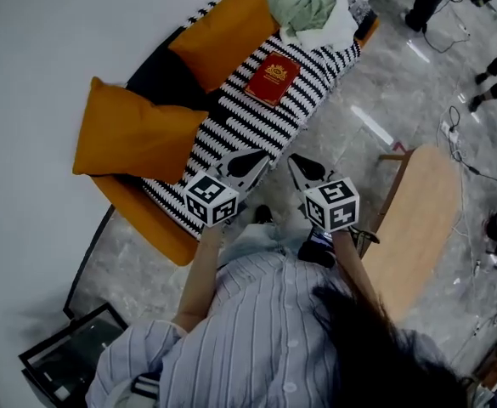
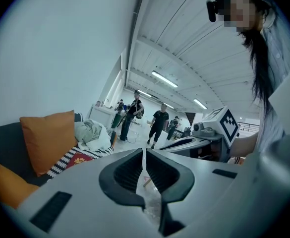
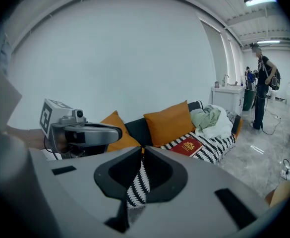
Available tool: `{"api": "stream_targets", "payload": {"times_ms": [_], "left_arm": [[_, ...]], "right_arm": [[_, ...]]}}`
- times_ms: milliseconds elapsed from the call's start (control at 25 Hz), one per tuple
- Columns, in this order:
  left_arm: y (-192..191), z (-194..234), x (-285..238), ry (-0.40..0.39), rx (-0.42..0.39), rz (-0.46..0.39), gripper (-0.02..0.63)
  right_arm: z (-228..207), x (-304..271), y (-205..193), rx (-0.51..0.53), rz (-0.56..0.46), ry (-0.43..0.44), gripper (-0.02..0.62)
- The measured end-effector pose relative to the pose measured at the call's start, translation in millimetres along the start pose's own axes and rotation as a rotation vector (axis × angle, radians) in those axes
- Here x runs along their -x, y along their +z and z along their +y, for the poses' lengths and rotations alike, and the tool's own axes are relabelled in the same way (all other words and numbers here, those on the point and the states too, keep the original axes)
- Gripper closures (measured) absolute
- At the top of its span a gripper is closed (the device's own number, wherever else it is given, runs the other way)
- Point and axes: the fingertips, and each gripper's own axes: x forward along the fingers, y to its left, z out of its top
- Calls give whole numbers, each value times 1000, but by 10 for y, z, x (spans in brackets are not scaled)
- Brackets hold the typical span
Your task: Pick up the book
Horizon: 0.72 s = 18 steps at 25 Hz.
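left gripper [image 2: 144,158] jaws together and empty, orange cushion [image 2: 48,140] and red book [image 2: 77,159] at left, right gripper [image 2: 194,140] beside

On my feed I count two orange cushions, a near cushion [image 1: 133,134] and a far cushion [image 1: 227,28], plus one striped sofa [image 1: 231,130], one red book [image 1: 272,77] and one heap of clothes [image 1: 309,7]. There is one wooden tabletop [image 1: 422,219], and I am running two tools, the left tongs [image 2: 144,153] and the right tongs [image 3: 142,150]. Far off in the left gripper view I make out at least three bystanders [image 2: 159,123].
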Motion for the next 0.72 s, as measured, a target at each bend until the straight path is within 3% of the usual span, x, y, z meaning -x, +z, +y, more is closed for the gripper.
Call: {"api": "stream_targets", "payload": {"times_ms": [280, 720], "left_arm": [[60, 73, -28, -18, -1, -6, 595], [190, 426, -164, 37, 39, -37, 594]], "right_arm": [[-79, -66, 105, 9, -3, -22, 566], [-288, -328, 235, 18, 27, 14, 566]]}}
